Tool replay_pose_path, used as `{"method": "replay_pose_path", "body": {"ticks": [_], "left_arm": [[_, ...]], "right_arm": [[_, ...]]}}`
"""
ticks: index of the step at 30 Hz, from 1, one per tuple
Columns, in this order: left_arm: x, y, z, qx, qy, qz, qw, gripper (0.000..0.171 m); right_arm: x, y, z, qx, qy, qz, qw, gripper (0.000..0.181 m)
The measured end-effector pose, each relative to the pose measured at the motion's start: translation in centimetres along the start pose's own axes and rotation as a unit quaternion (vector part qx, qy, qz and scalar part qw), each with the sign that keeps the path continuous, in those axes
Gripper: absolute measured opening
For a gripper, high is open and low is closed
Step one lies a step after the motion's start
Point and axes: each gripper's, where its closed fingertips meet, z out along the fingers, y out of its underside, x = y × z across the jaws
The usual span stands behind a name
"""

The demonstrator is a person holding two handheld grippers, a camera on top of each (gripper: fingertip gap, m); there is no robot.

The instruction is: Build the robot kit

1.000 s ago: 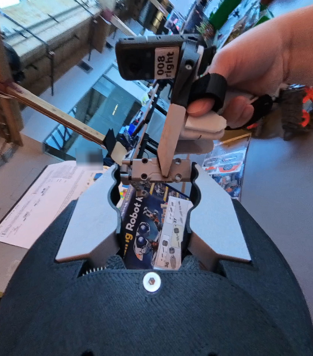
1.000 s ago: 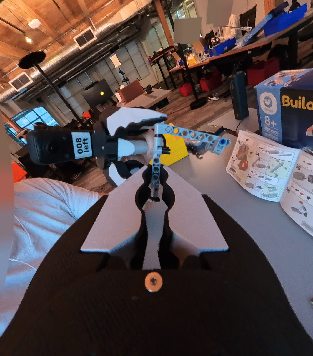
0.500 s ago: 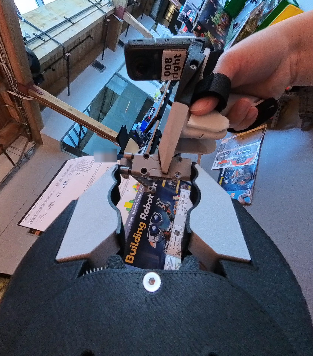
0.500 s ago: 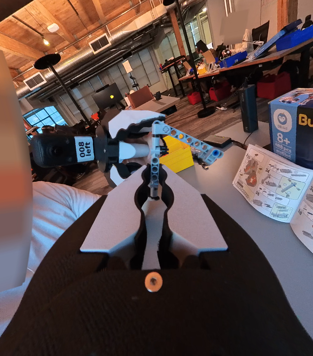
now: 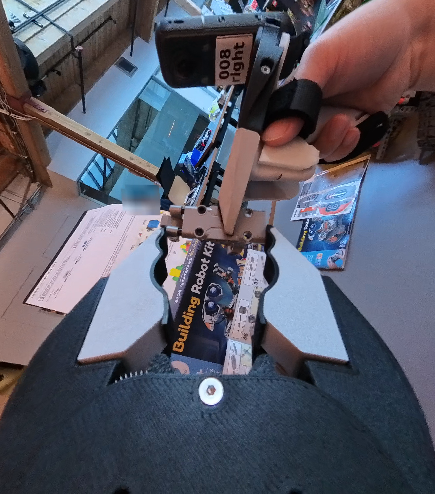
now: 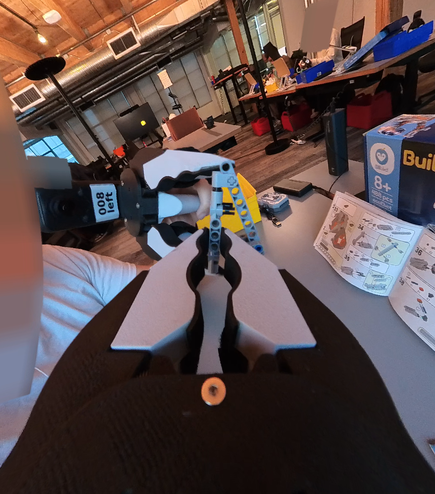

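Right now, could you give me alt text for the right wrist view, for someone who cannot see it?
The right gripper, jaws shut, holds one end of a grey toy beam assembly, while the left gripper across from it touches the assembly's top. Beside them on the grey table lie an open instruction booklet, a blue kit box and a yellow bin.

Bare grey counter [image 6: 304,270] is lying open just past my right claw [image 6: 214,235], but the open instruction booklet [image 6: 387,256] and the blue kit box [image 6: 422,171] behind it are blocking the way to its right. Ahead, my left claw [image 6: 219,171] and the yellow bin [image 6: 227,213] are crowding the path. Under my left claw [image 5: 215,235], that box [image 5: 203,299] and a printed sheet [image 5: 82,256] are covering the counter, leaving grey surface [image 5: 403,267] free only to the right.
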Motion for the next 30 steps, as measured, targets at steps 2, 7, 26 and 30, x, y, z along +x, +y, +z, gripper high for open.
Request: {"method": "replay_pose_path", "body": {"ticks": [2, 7, 26, 30], "left_arm": [[0.0, 0.1, 0.0, 0.0, 0.001, 0.002, 1.0, 0.071], [-0.1, 0.0, 0.0, -0.002, -0.008, 0.018, 1.0, 0.07], [3.0, -0.5, -1.5, 0.019, 0.121, -0.018, 0.992, 0.069], [3.4, -0.8, -3.2, 0.03, 0.15, -0.024, 0.988, 0.069]], "right_arm": [[0.1, 0.0, 0.0, 0.0, 0.004, -0.001, 1.0, 0.006], [0.0, -0.1, -0.1, 0.005, -0.003, 0.006, 1.0, 0.006], [-1.9, 1.7, -2.6, -0.075, 0.134, -0.472, 0.868, 0.086], [-3.1, 2.5, -0.4, -0.119, 0.163, -0.552, 0.809, 0.082]]}}
